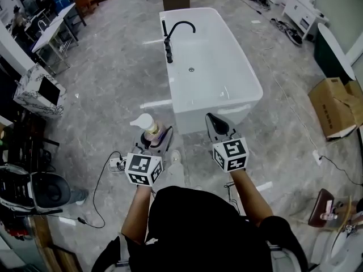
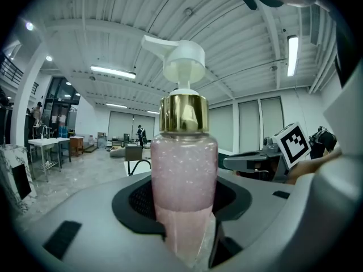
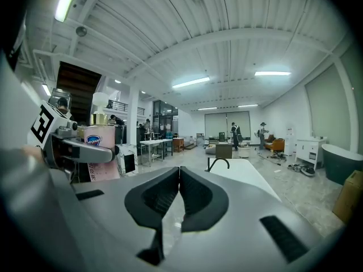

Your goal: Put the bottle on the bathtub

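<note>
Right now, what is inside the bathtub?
Only a drain shows on the white floor of the bathtub; a black faucet arches over its left rim. Nothing covers the inside in the head view.

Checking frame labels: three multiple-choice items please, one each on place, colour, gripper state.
1. Head view: the black curved faucet stands on the white rectangular bathtub's: A left rim B right rim C near end
2. The pink plastic pump bottle's collar is: A black B gold C blue
3. The right gripper's fingers are: A wide open B clamped on the bottle C shut, empty

1 A, faucet base is at the left rim. 2 B, gold band under the white pump. 3 C, fingers meet, nothing between.
</note>
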Available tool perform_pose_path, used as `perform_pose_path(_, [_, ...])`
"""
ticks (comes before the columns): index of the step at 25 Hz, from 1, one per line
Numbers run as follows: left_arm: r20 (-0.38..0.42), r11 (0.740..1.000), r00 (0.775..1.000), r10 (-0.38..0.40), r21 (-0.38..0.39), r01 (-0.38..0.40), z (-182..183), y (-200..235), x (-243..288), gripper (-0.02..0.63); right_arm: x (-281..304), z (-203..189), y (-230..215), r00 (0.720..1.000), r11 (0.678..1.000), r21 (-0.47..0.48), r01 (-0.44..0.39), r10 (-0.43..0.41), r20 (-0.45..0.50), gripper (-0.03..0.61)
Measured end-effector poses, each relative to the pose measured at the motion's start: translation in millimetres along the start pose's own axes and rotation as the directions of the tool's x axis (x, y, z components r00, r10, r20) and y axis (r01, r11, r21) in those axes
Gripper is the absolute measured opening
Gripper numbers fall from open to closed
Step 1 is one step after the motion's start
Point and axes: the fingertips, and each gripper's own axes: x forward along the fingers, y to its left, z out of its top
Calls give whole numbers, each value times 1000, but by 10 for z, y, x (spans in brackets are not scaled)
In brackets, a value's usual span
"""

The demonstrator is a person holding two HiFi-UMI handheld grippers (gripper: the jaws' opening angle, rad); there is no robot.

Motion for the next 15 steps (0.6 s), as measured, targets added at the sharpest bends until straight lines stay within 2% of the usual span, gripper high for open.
perform_pose_path(7, [-11, 1000, 1000, -10, -18, 10, 52, 361, 495, 227, 594, 47, -220, 1000, 1000, -7, -10, 10, -25, 25])
perform_pose_path(15, [-24, 999, 999, -36, -32, 35, 167, 961, 1202, 227, 1423, 145, -488, 998, 1000, 2, 5, -5, -55, 25])
